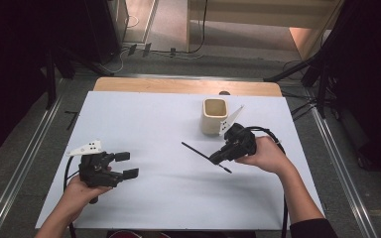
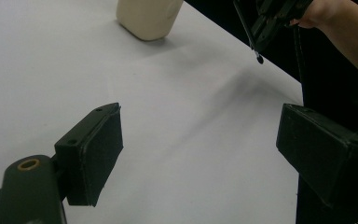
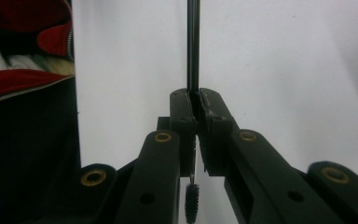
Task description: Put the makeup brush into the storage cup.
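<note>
A thin black brush (image 1: 193, 149) with a long straight handle is held over the white table, and my right gripper (image 1: 213, 158) is shut on it near its middle. In the right gripper view the handle (image 3: 193, 46) runs straight up from the closed jaws of the right gripper (image 3: 195, 100), and the small bristled end (image 3: 192, 200) hangs below them. A cream square cup (image 1: 214, 115) stands upright just behind that gripper. My left gripper (image 1: 127, 164) is open and empty at the front left, low over the sheet. Its view (image 2: 200, 144) shows the cup (image 2: 149, 16) and the brush tip (image 2: 259, 59).
A white sheet (image 1: 144, 124) covers the table, with a wooden strip (image 1: 178, 85) showing along the back edge. Cables trail from both grippers toward the front. Red cloth (image 3: 23, 28) lies off the table's edge in the right gripper view.
</note>
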{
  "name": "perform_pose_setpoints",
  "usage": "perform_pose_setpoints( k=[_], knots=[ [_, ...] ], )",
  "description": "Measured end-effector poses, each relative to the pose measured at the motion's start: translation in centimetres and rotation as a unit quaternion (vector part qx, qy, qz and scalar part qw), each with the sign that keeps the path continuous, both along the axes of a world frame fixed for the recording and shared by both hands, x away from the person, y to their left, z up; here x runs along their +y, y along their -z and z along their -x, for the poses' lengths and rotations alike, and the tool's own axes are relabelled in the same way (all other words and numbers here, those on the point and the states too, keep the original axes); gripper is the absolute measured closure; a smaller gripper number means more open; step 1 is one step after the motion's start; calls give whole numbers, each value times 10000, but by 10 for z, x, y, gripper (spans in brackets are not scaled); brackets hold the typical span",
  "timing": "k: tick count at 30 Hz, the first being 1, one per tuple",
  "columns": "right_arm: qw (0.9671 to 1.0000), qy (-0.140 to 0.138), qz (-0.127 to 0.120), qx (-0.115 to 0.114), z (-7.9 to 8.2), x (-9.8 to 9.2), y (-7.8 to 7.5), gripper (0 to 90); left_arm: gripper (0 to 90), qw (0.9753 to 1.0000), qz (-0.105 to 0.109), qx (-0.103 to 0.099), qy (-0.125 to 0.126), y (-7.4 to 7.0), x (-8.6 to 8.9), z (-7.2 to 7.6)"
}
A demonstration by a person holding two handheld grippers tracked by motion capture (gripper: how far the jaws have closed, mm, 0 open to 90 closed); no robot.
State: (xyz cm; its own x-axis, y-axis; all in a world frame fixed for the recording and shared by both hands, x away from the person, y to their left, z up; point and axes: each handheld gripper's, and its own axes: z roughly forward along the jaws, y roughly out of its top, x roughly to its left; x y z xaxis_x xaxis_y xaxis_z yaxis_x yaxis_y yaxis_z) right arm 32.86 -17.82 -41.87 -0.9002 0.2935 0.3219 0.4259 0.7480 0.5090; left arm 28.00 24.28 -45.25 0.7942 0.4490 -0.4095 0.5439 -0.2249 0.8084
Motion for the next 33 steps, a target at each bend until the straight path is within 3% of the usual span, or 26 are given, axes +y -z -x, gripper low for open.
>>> perform_pose_setpoints(
  k=[6, 9, 13, 16, 20, 25, 33],
  knots=[
    [9997, 143, -168, 107, 0, -1, 4, 866, 148, 9999, -124, 21, 88, 0, -4, 0],
    [9997, 99, -165, 122, 1, 0, 4, 865, 150, 9995, -314, -55, 35, -4, -7, -1],
    [9998, 82, 16, 204, 3, 4, 8, 866, 150, 9996, -256, 33, 92, -6, -13, -2],
    [9996, 63, 94, 260, 5, 6, 9, 865, 150, 9993, -325, -33, 173, -7, -19, -2],
    [9993, -29, 213, 294, 9, 12, 9, 865, 150, 9987, -403, 89, 291, -8, -25, -5],
    [9990, -191, 347, 195, 14, 19, 9, 865, 150, 9984, -347, 135, 414, -11, -32, -8],
    [9980, -364, 489, 191, 21, 29, 7, 865, 151, 9955, -391, 99, 852, -16, -53, -9]
  ],
)
